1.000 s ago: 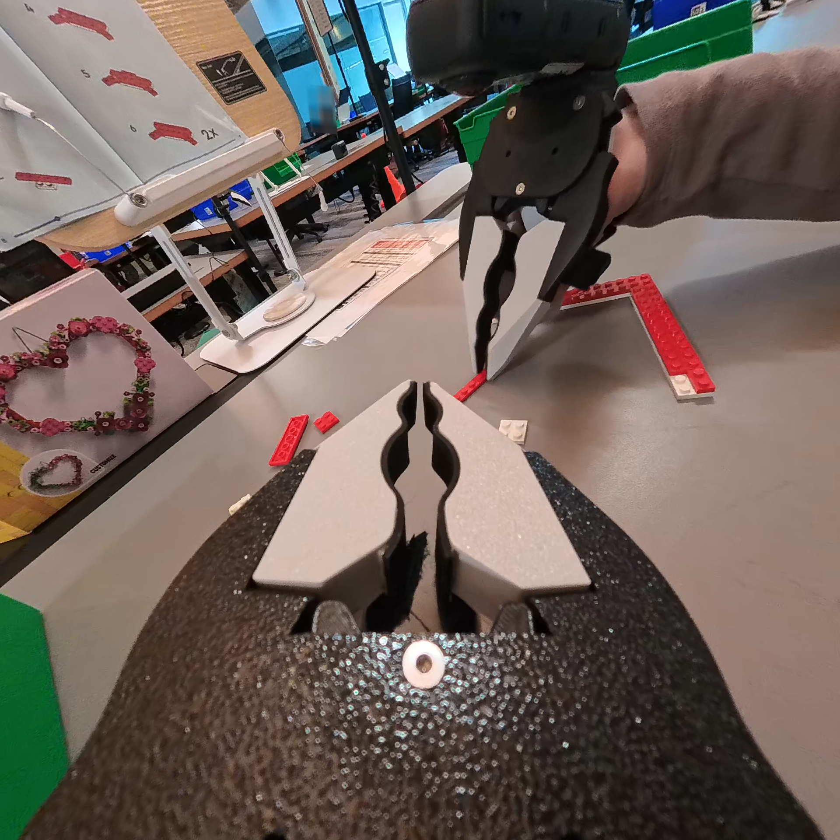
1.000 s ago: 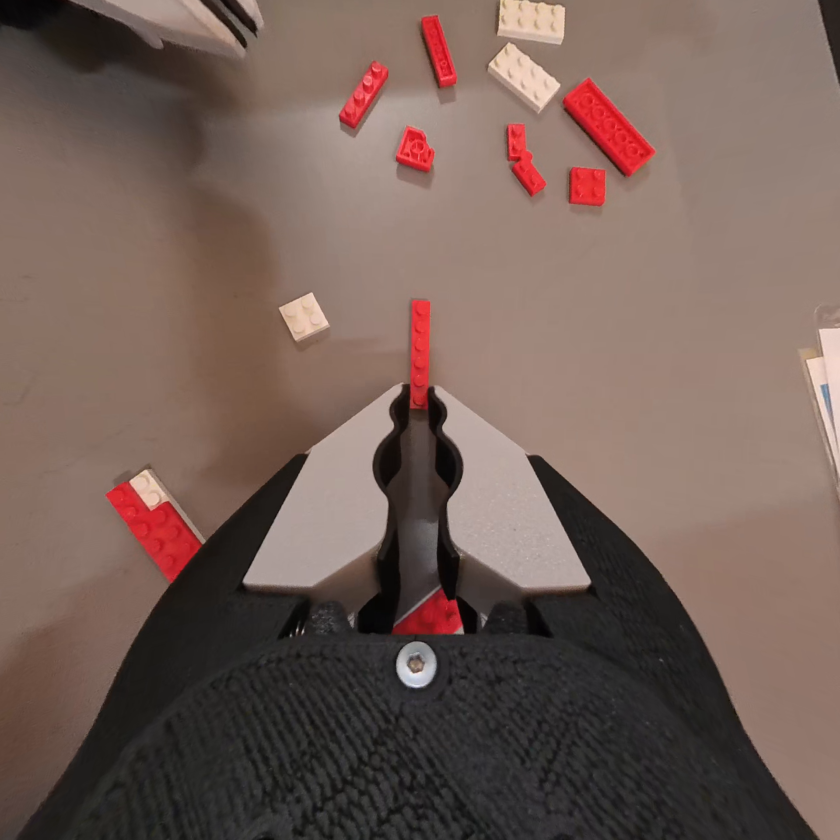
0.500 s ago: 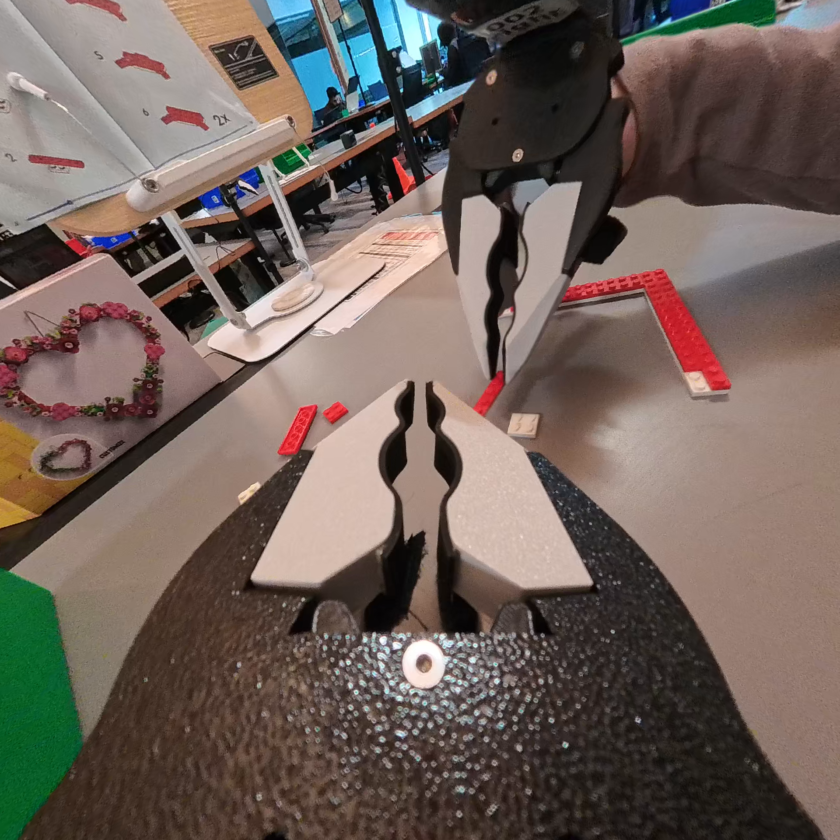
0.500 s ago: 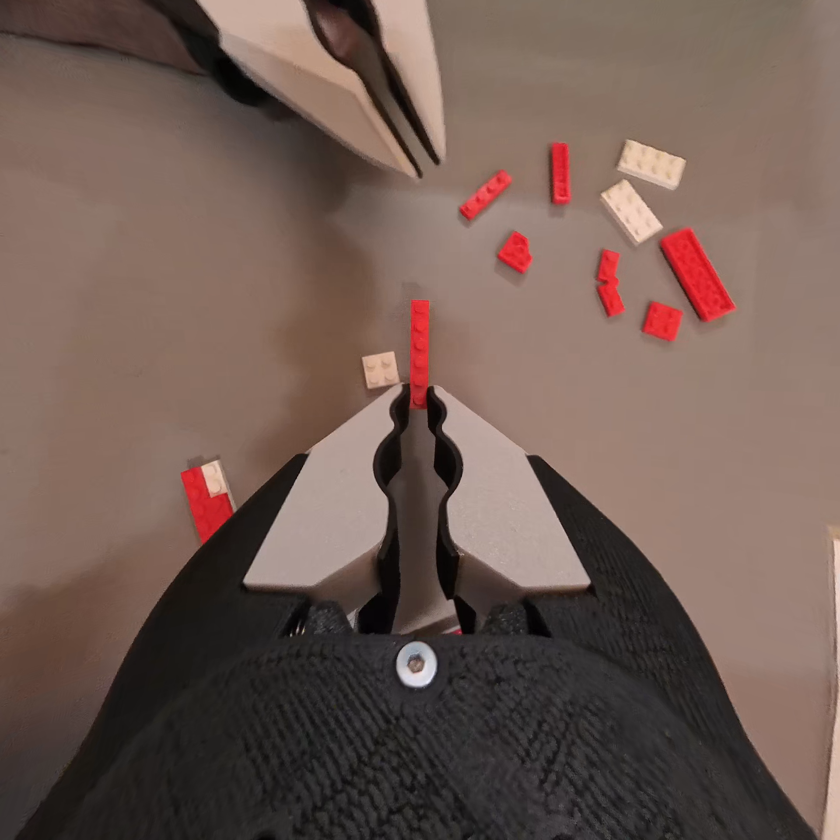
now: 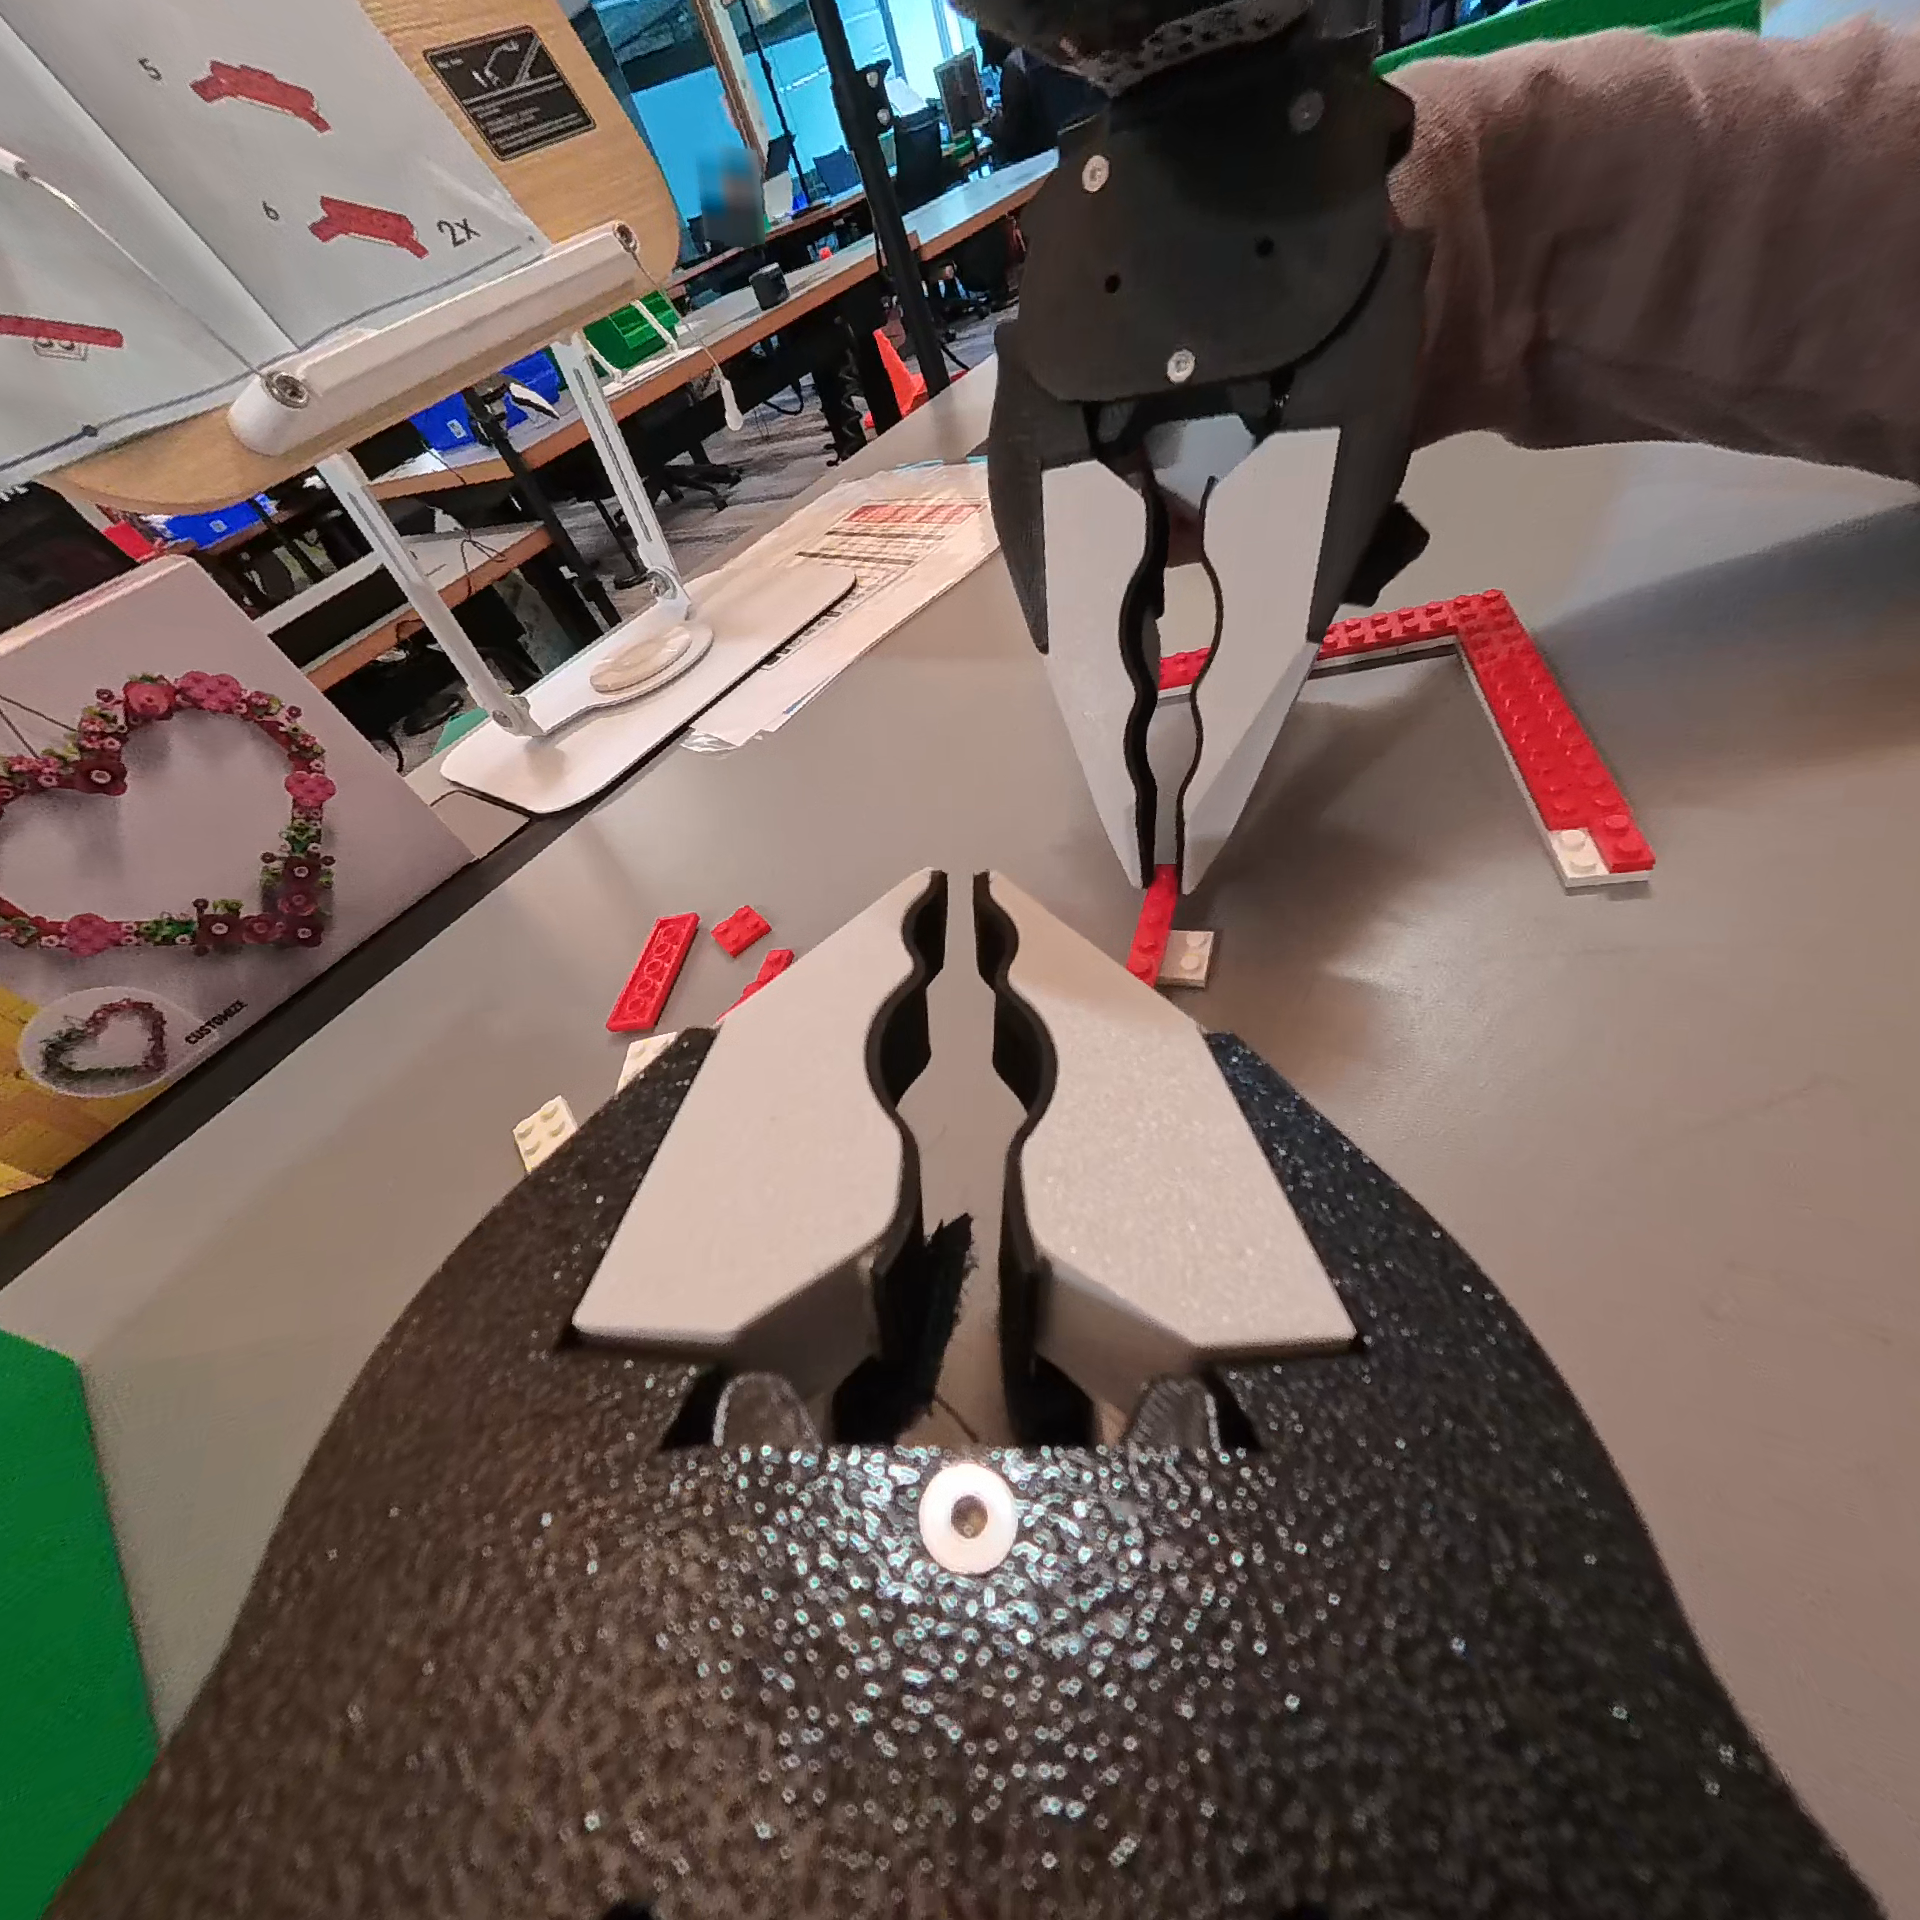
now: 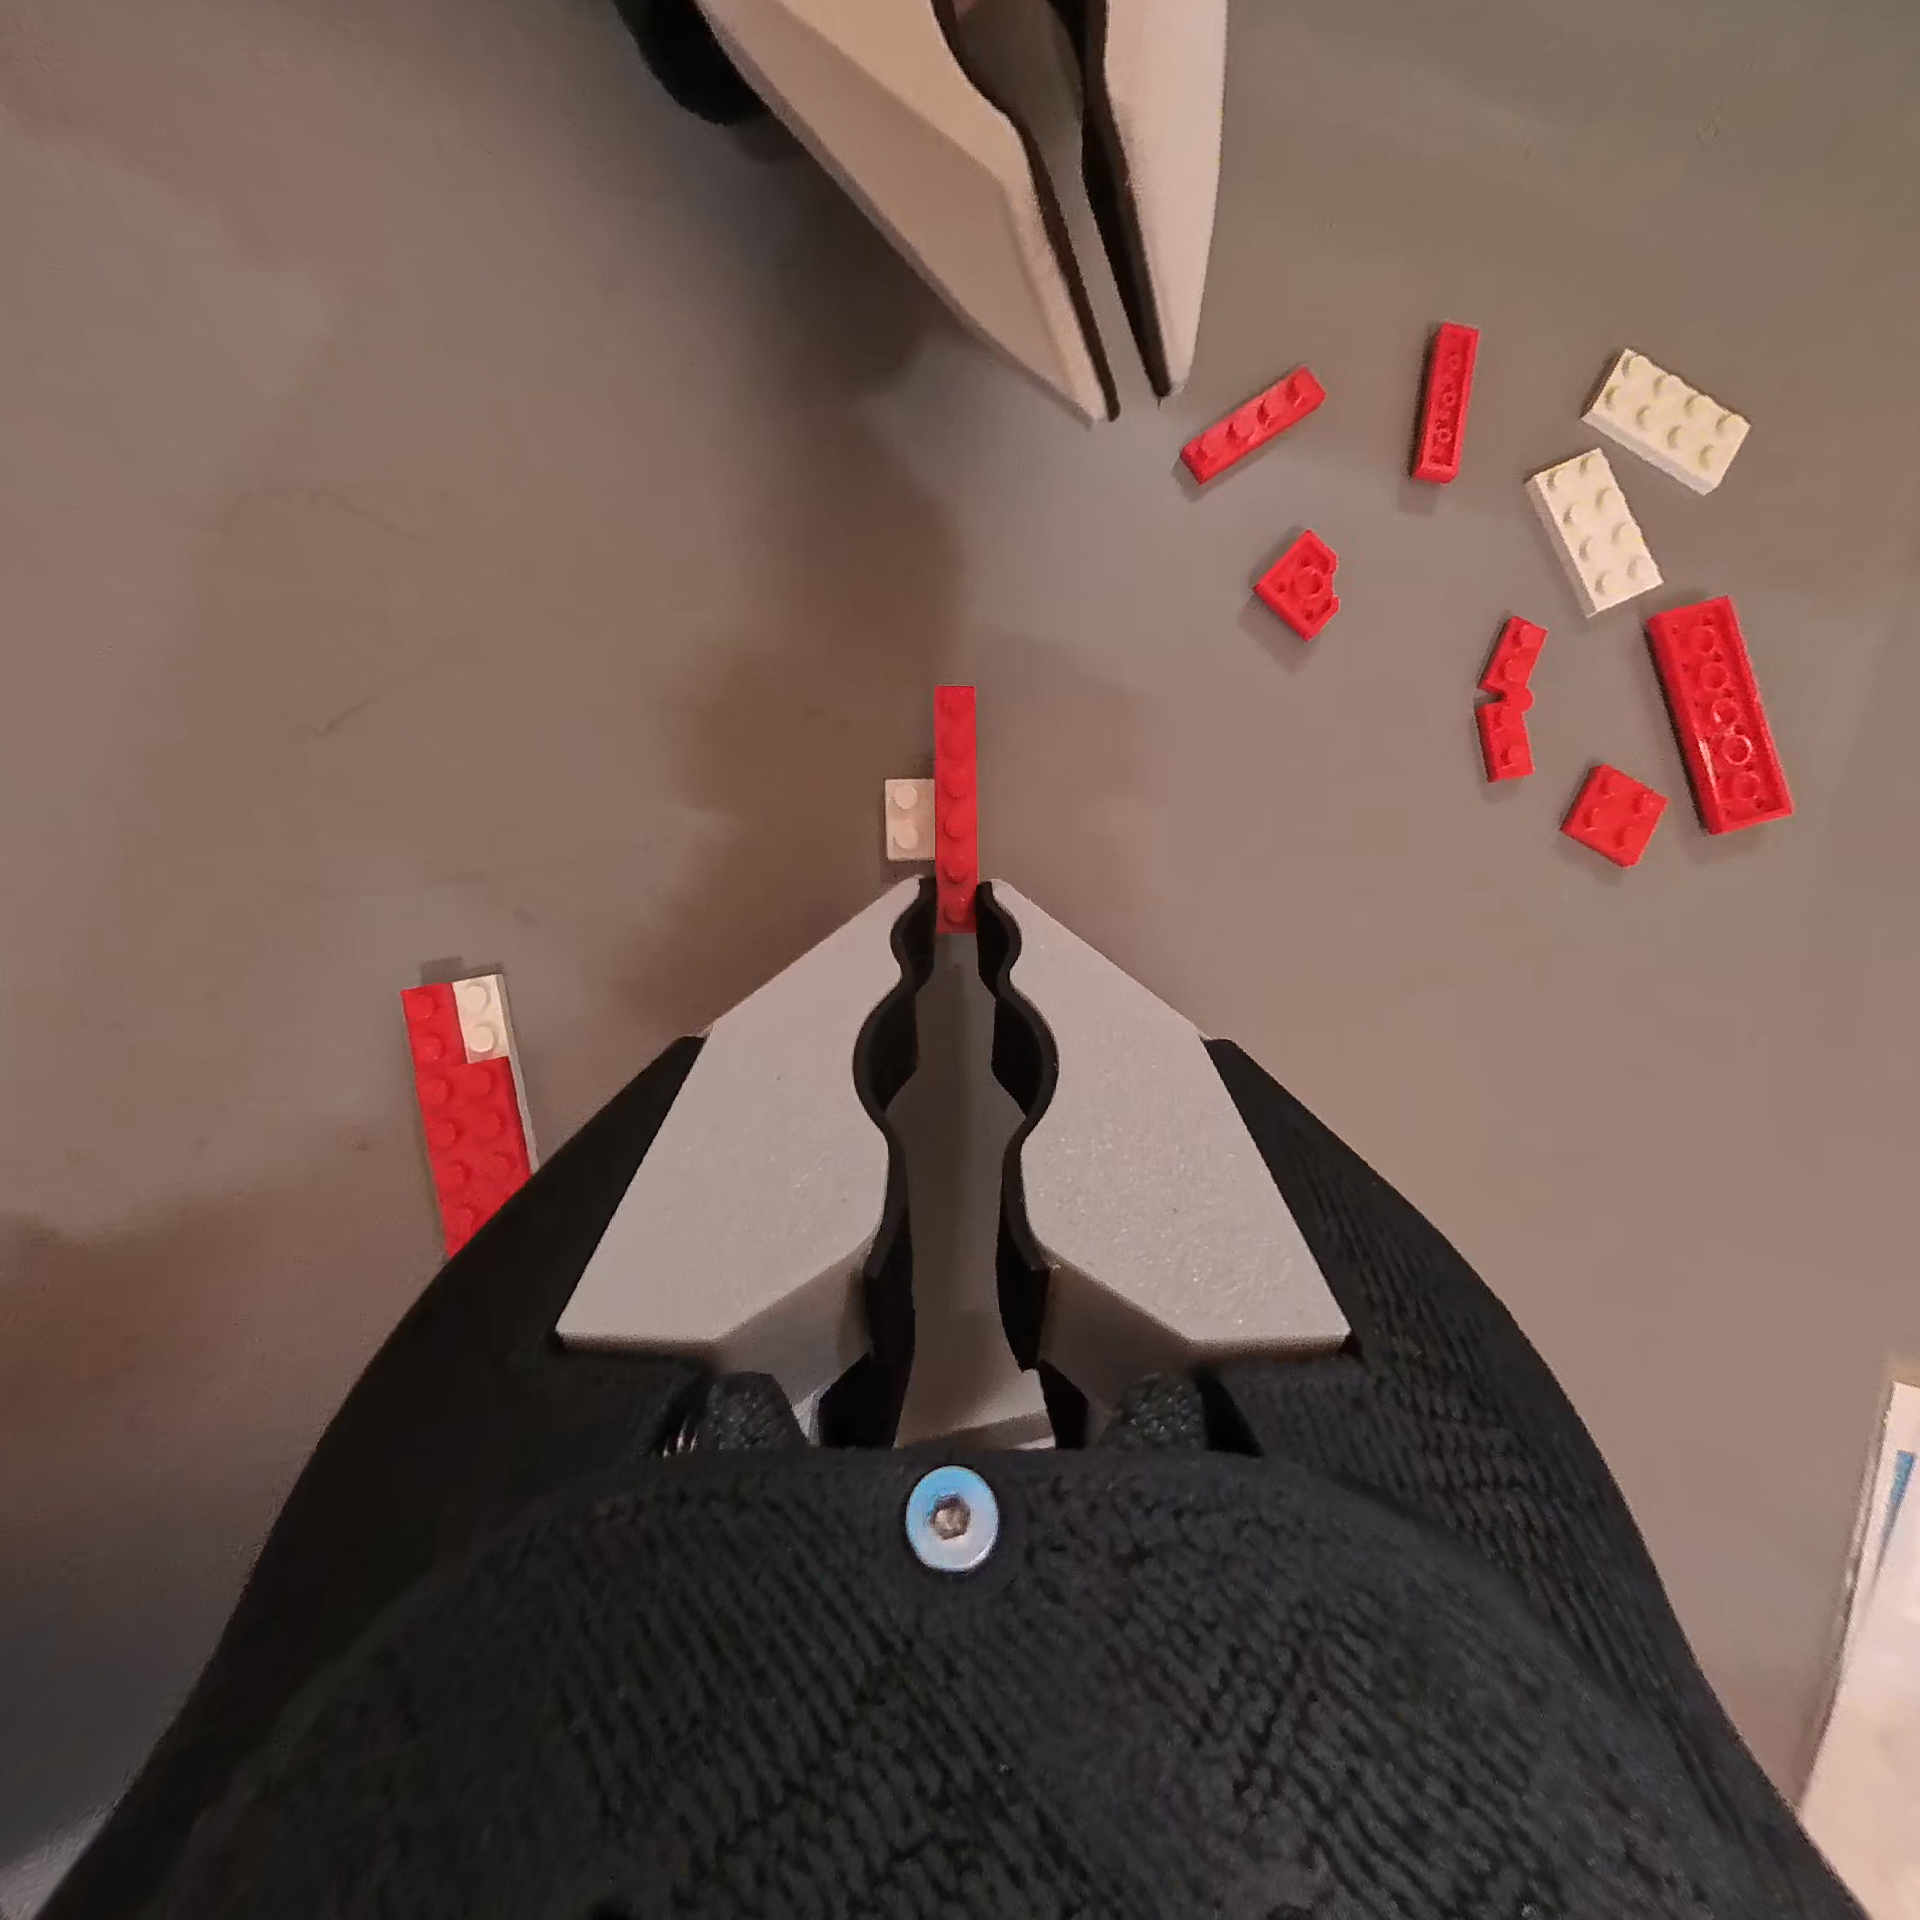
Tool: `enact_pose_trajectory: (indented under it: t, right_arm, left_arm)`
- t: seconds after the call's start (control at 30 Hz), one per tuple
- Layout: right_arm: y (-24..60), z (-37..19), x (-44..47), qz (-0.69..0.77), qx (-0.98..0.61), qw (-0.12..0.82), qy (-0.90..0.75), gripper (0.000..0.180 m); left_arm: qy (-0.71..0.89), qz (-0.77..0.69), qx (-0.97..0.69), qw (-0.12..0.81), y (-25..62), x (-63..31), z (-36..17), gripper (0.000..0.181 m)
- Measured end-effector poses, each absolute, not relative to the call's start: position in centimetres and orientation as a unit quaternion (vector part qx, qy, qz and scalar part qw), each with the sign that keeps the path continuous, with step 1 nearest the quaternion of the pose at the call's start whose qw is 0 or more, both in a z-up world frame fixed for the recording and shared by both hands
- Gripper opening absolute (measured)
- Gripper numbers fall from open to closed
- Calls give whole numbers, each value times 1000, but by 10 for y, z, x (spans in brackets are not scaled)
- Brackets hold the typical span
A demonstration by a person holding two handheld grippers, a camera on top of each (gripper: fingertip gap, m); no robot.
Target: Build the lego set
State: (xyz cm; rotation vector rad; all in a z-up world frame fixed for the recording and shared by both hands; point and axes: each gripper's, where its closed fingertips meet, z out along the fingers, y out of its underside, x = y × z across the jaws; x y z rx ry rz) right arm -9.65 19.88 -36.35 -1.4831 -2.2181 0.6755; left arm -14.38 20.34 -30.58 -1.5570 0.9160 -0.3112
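My right gripper (image 6: pixel 954 891) is shut on a long thin red plate (image 6: pixel 955 790) and points down at the grey table. The plate's side lies over or against a small white 2x2 plate (image 6: pixel 908 819). In the left wrist view the right gripper (image 5: pixel 1162 883) holds the red plate (image 5: pixel 1153 930) beside the white plate (image 5: pixel 1188 954). My left gripper (image 5: pixel 959 883) is shut and empty, just in front of them; it also shows in the right wrist view (image 6: pixel 1135 403). The red L-shaped frame (image 5: pixel 1538 717) lies behind, its end (image 6: pixel 462 1101) left of my right gripper.
Loose red and white plates lie at the right (image 6: pixel 1590 530), with a large red plate (image 6: pixel 1716 715) among them. A white desk lamp (image 5: pixel 540 520), papers (image 5: pixel 862 561), the set's box (image 5: pixel 156 831) and an instruction sheet (image 5: pixel 208 187) stand at the left. A green bin (image 5: pixel 52 1621) is near left. About 8 cm separates my left fingertips from my right.
My right gripper has carried the red plate toward the small white plate until it sits against it. My left gripper has come closer to them.
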Motion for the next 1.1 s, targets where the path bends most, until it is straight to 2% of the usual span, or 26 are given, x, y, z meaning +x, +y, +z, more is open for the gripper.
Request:
enact_pose_trajectory:
  t: [1.1]
  right_arm:
    - [199, -368, -96, 229, -535, 190, -791, 6]
  left_arm:
    - [406, -142, -680, 594, 201, -140, -312, 3]
